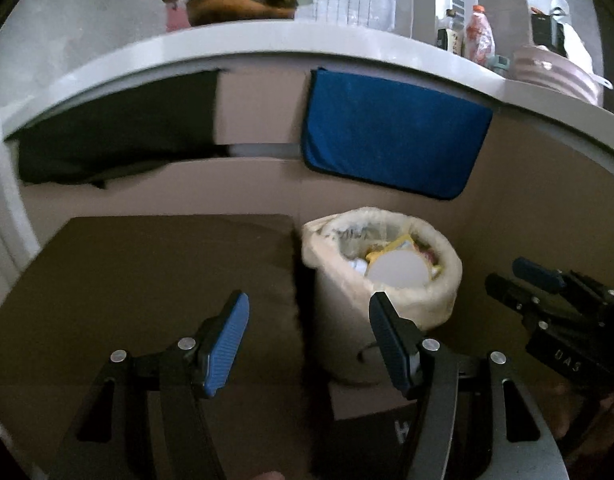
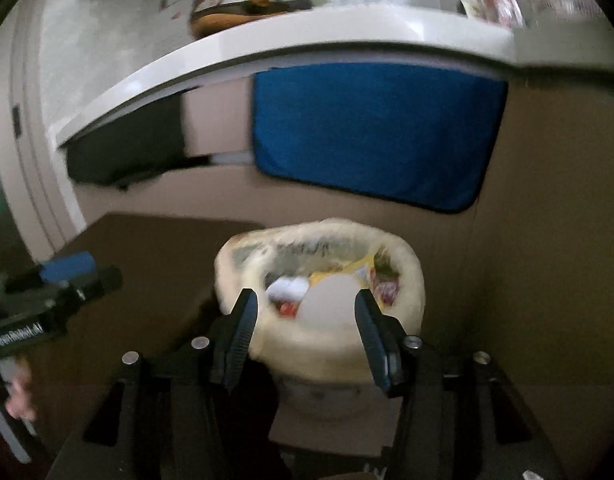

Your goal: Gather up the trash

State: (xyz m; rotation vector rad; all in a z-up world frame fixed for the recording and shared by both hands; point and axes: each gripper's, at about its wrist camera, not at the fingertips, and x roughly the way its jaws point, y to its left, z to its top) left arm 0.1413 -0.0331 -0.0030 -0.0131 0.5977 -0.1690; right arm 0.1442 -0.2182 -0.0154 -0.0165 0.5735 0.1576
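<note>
Left gripper (image 2: pixel 73 276) lettered "GenRobot.AI", beside trash bin (image 2: pixel 319 280)

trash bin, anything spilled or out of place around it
Nothing stands out. The trash bin stands upright, its bag liner folded over the rim, trash and a white round piece inside. No litter shows on the floor beside it. Dim, blurred views hide fine detail.
</note>
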